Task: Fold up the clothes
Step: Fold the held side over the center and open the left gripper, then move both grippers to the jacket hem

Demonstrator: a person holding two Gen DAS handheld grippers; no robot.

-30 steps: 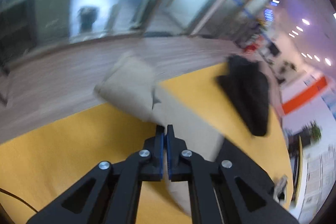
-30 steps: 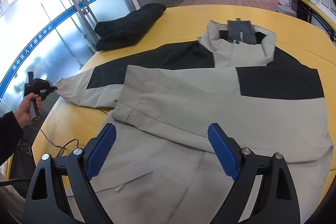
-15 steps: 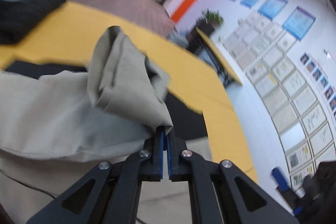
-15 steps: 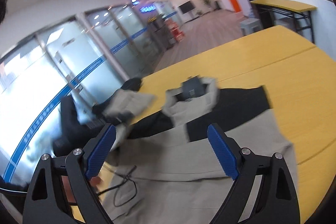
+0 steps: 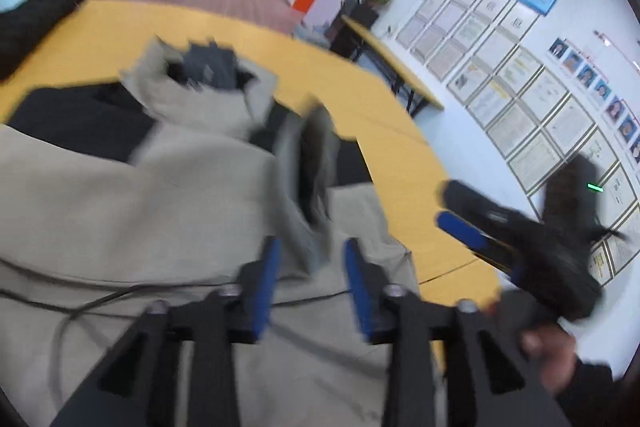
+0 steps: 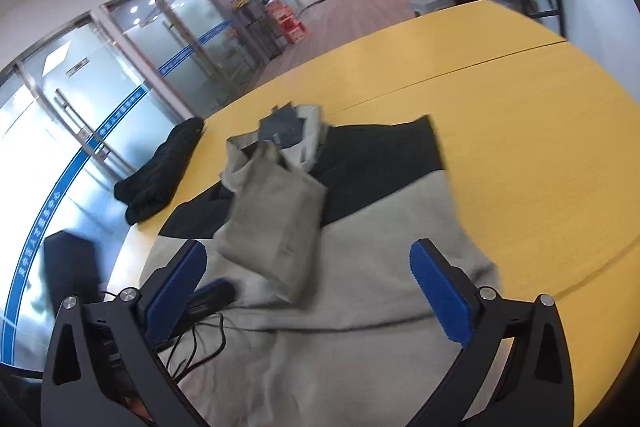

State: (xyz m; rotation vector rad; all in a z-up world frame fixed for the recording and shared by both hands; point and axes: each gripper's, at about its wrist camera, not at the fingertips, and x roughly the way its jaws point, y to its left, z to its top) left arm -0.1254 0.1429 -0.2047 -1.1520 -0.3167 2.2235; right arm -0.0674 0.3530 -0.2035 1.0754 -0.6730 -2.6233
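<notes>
Blue-padded black left gripper (image 5: 310, 277) nearest in the left wrist view, fingers parted with nothing between them, poised just above the lower body of a beige-and-black fabric jacket (image 5: 120, 211). Spread flat across the yellow wooden tabletop (image 6: 520, 99), presumably so the panels can be turned in one at a time. Right gripper (image 6: 308, 285) likewise gaping and empty, hovering over the jacket's hem in its own view, held in a hand (image 5: 548, 351) at the jacket's right edge. Thin black cable (image 6: 200, 343) trailing over the near cloth by the left fingers. Further in, one beige sleeve (image 6: 276, 223) lying doubled over the chest, cuff toward the hem, fitting a fold already made on that side; whether the other sleeve is tucked in as well, hard to tell through the blur. Beyond that, grey-lined hood (image 6: 284, 131) resting at the collar, open end up. Farthest, a dark bundled garment (image 6: 160, 171) set apart near the tabletop's far-left edge, likely parked out of the working area. Count: two grippers, one jacket, one dark bundle, one cable.
</notes>
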